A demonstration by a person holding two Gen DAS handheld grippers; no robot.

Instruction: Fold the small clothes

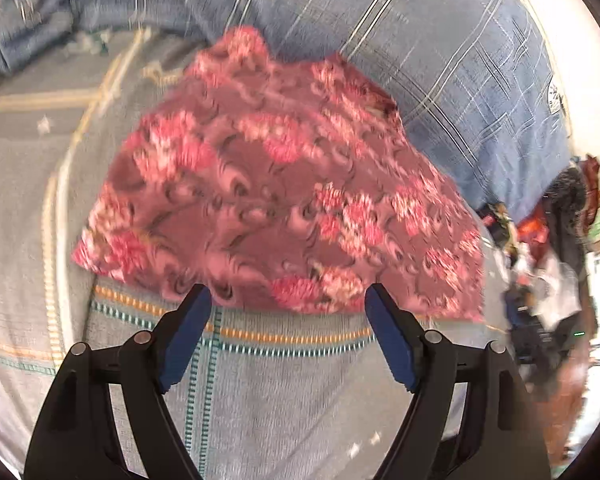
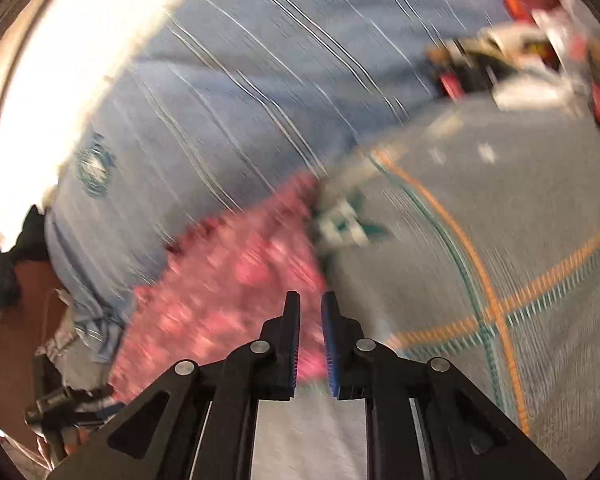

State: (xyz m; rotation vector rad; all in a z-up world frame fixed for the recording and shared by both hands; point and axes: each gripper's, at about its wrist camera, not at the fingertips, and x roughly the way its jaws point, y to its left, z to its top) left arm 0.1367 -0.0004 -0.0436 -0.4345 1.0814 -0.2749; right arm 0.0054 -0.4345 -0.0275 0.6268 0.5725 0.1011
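A pink floral garment (image 1: 276, 184) lies spread flat on the grey bedsheet (image 1: 280, 392), its near hem just beyond my left fingertips. My left gripper (image 1: 289, 294) hovers over that hem with its jaws wide apart and nothing between them. In the blurred right wrist view the same garment (image 2: 228, 280) lies to the left and ahead. My right gripper (image 2: 310, 298) is over its right edge; a narrow gap shows between the blue pads (image 2: 330, 336), and no cloth is pinched in it.
A blue blanket with white lines (image 1: 420, 40) is bunched behind the garment and shows as a blue blanket (image 2: 240, 80) in the right view. A small white-and-teal item (image 2: 340, 224) lies by the garment's far corner. Mixed clutter (image 1: 540, 280) sits off the bed's right side.
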